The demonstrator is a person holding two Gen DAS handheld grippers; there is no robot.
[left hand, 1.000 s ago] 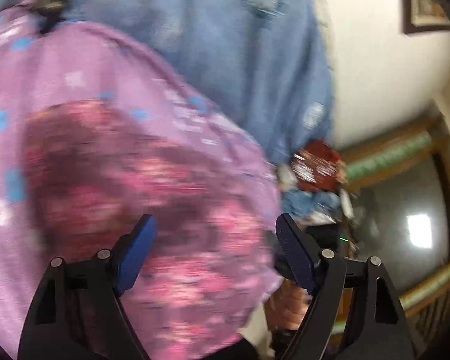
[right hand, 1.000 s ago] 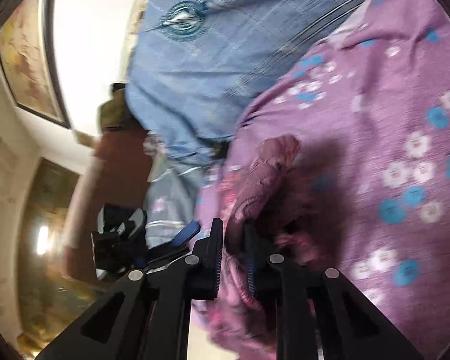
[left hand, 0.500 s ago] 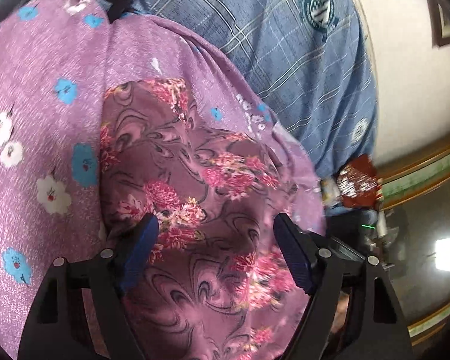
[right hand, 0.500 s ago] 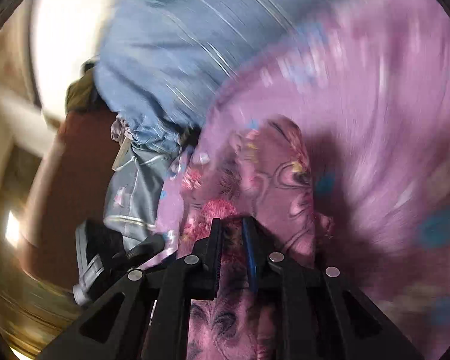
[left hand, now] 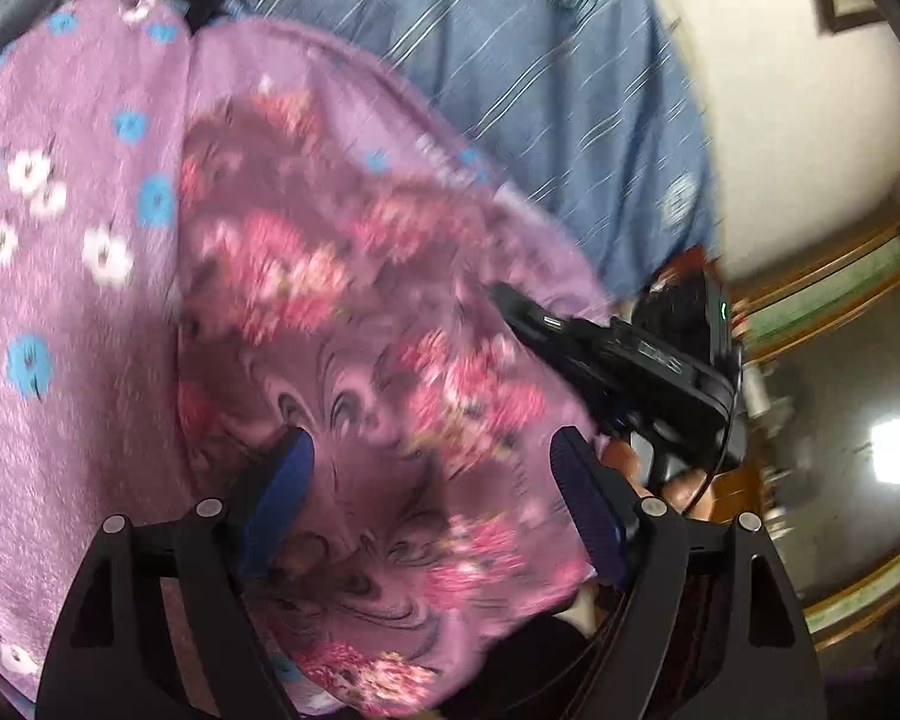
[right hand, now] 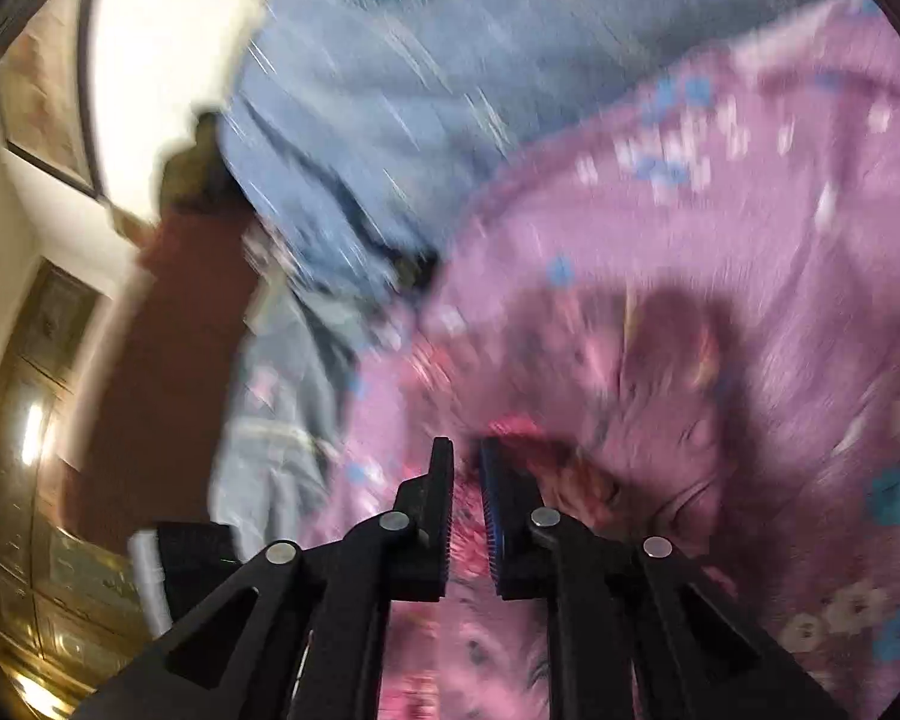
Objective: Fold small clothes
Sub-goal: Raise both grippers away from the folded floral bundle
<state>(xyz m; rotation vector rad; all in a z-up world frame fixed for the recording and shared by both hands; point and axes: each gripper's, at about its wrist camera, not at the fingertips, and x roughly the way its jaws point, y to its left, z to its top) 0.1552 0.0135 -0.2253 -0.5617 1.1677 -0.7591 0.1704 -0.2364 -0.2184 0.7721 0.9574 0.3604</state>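
Left wrist view: the left gripper (left hand: 432, 498) is wide open and holds nothing. One small cloth (left hand: 354, 360) with pink flowers lies on the purple sheet (left hand: 72, 300); its long axis runs from the gripper away toward the blue shirt (left hand: 510, 78). Half a second ago the right gripper (left hand: 510, 300) was not in this view; now it is at the cloth's right edge.

Right wrist view: the right gripper (right hand: 467, 486) is nearly closed, pinching the cloth (right hand: 648, 396), which is bunched. The picture is blurred, as before.
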